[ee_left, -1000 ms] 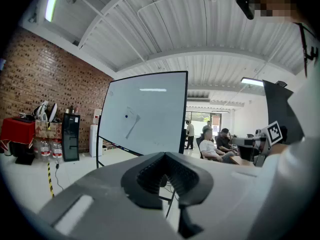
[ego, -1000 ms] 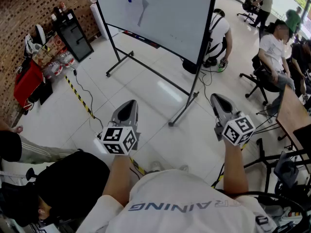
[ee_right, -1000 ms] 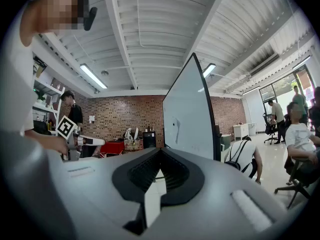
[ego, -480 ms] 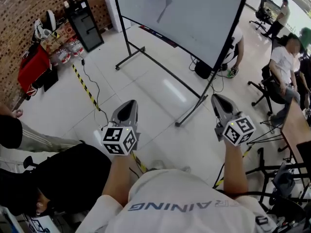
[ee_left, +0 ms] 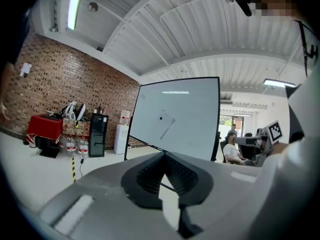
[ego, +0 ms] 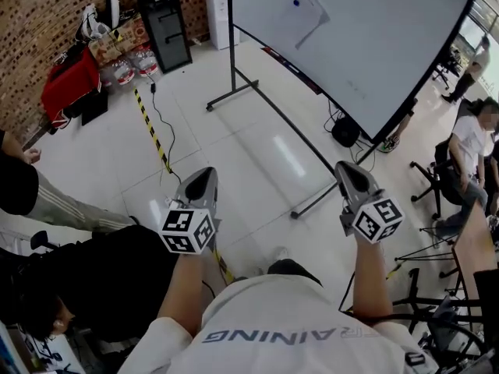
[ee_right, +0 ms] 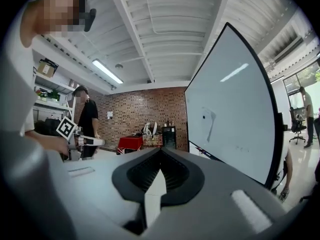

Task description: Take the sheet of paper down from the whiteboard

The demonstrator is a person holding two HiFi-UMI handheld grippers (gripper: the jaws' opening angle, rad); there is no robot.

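A white sheet of paper [ego: 302,15] hangs on the whiteboard [ego: 366,45] under a blue magnet [ego: 296,3], its lower corner curling away. The board stands across the floor, well ahead of both grippers. My left gripper [ego: 204,172] is shut and holds nothing; in the left gripper view its closed tips [ee_left: 164,154] point at the board, with the paper [ee_left: 168,125] straight ahead. My right gripper [ego: 347,167] is also shut and holds nothing. The right gripper view shows the paper [ee_right: 210,123] and magnet [ee_right: 203,117] right of its closed tips [ee_right: 161,150].
The whiteboard's wheeled frame [ego: 312,201] reaches across the floor ahead. Yellow-black tape [ego: 154,127] and a cable run along the floor. A black cabinet [ego: 165,26], a red bag [ego: 70,84] and water bottles line the brick wall. People sit at the right [ego: 475,142]; another person [ego: 19,189] is close at the left.
Both grippers, still shut, have travelled forward toward the whiteboard. In the head view the board and paper have grown larger and shifted to the right.
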